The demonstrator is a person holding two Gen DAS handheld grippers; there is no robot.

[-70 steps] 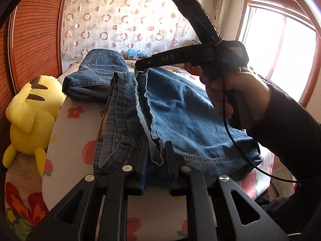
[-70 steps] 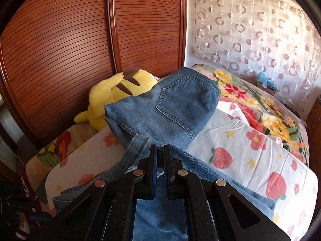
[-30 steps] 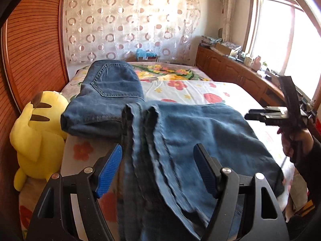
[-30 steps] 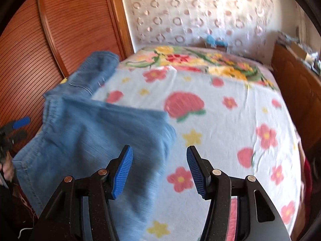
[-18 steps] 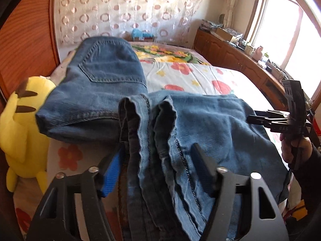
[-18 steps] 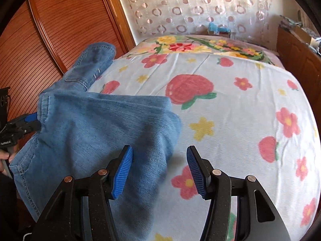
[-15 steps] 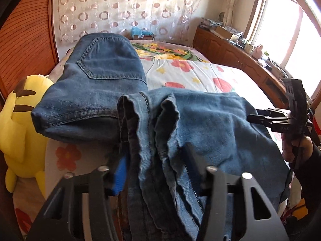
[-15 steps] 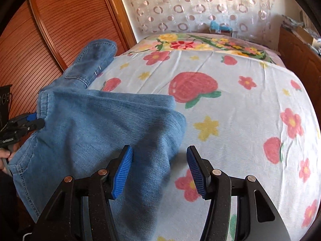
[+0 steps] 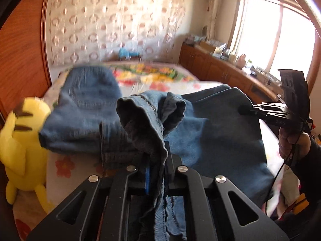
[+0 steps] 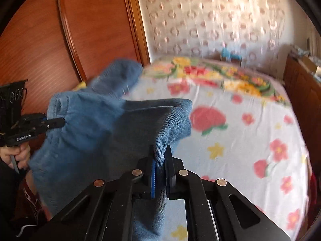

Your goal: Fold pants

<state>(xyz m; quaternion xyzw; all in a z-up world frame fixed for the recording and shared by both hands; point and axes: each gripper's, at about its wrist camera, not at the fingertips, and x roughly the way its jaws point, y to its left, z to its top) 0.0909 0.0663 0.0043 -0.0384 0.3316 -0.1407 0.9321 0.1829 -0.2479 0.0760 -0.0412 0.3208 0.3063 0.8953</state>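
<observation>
Blue denim pants (image 9: 210, 132), partly folded on the floral-sheeted bed (image 10: 250, 140): left tool (image 9: 156, 172) and right tool (image 10: 160, 172) each pinch denim (final fold apparently pending).

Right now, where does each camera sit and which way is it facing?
Left wrist: on the left hand-held gripper, facing up the bed; it is shut on the jeans, with the person's right hand at right.
Right wrist: on the right hand-held gripper, facing across the bed; it too is shut on denim, with the left hand at left.
Shared: jeans, bed, patterned curtain.
</observation>
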